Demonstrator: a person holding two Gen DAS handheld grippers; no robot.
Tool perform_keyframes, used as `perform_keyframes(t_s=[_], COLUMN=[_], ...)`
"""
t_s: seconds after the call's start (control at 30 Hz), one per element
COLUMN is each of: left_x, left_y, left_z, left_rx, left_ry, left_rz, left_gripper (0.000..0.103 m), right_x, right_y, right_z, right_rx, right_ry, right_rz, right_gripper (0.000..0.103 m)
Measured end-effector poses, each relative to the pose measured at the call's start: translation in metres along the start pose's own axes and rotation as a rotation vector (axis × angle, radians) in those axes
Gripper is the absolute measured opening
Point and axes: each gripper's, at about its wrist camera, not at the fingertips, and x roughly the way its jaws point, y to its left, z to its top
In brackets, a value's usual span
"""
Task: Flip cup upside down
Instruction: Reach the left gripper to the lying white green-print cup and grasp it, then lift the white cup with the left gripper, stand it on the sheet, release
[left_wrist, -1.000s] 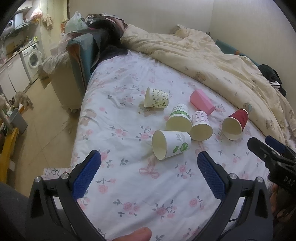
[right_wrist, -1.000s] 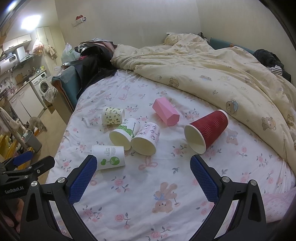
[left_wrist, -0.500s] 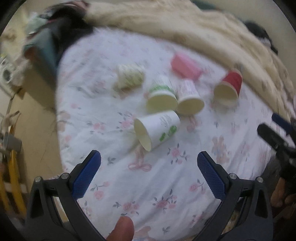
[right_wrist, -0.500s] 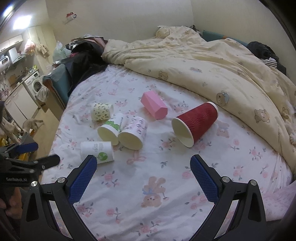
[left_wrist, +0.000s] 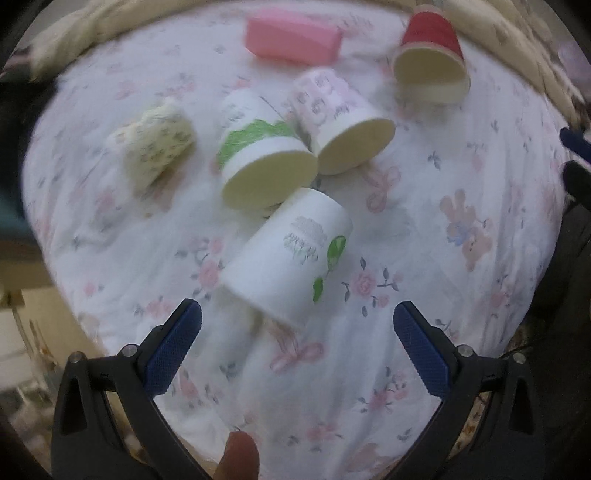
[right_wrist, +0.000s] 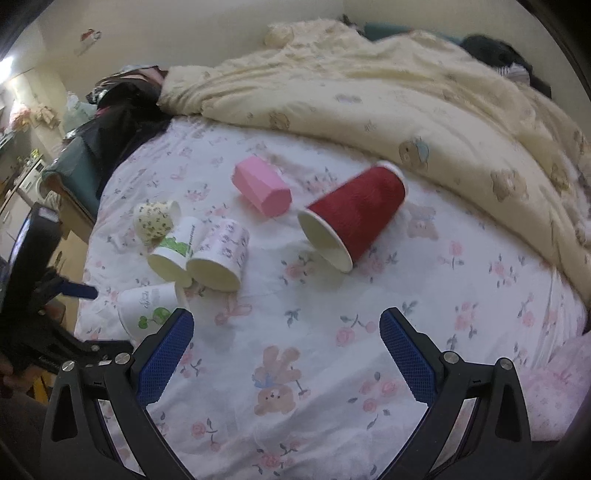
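Several paper cups lie on their sides on the floral bed sheet (left_wrist: 424, 258). A white cup with a green sprout print (left_wrist: 291, 258) lies nearest my left gripper (left_wrist: 295, 328), which is open just short of its rim. The same cup shows in the right wrist view (right_wrist: 147, 310). A green-banded cup (left_wrist: 258, 155), a pink-patterned cup (left_wrist: 336, 118), a small yellowish floral cup (left_wrist: 155, 144), a red cup (left_wrist: 432, 55) and a pink faceted cup (left_wrist: 291, 35) lie beyond. My right gripper (right_wrist: 286, 339) is open and empty, short of the red cup (right_wrist: 354, 218).
A cream quilt (right_wrist: 406, 96) is piled along the far and right side of the bed. Dark clothes (right_wrist: 125, 107) are heaped at the head end. The bed's left edge drops to the floor (left_wrist: 22, 332). The left gripper's body (right_wrist: 44, 332) shows at the right view's left edge.
My left gripper has moved down and forward to the white sprout cup, which now looms large between the fingers. My right gripper has edged forward toward the red cup. Both stay open.
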Motion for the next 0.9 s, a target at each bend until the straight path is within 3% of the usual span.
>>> perform_keyframes(t_s=[0.1,0.2,0.27,0.37,0.43,0.6,0.77,0.9], left_x=[0.018,0.037,0.045,0.049,0.052,0.037,0.004,-0.032], left_y=[0.002,0.011,0.014,0.011,0.010,0.007,0.022,0.033], left_z=[0.013,0.026,0.029,0.029,0.025,0.007,-0.023,-0.055], left_rx=[0.034,0.023,0.010,0.036,0.049,0.055,-0.034,-0.231], left_ry=[0.079,0.132,0.166,0.175,0.189,0.155,0.126,0.066], left_rz=[-0.041,0.007,-0.009,-0.004,0.007,-0.044,-0.092,-0.166], left_gripper=[0.103,0.101,0.097,0.093,0.071,0.068,0.067,0.067], right_x=[0.005,0.007,0.006,0.007,0.007,0.012,0.011,0.005], right_y=[-0.006,-0.006,-0.007,-0.006,-0.006,-0.006,-0.006,-0.007], right_z=[0.000,0.001,0.000,0.000,0.000,-0.001,-0.001,0.002], right_rx=[0.031,0.016,0.018,0.021,0.026,0.038,0.063,0.069], right_ry=[0.031,0.050,0.051,0.058,0.062,0.087,0.099,0.075], right_rz=[0.005,0.017,0.024,0.033,0.046,0.075,0.102,0.112], right_gripper=[0.103,0.103,0.103,0.103,0.103,0.103,0.103,0.103])
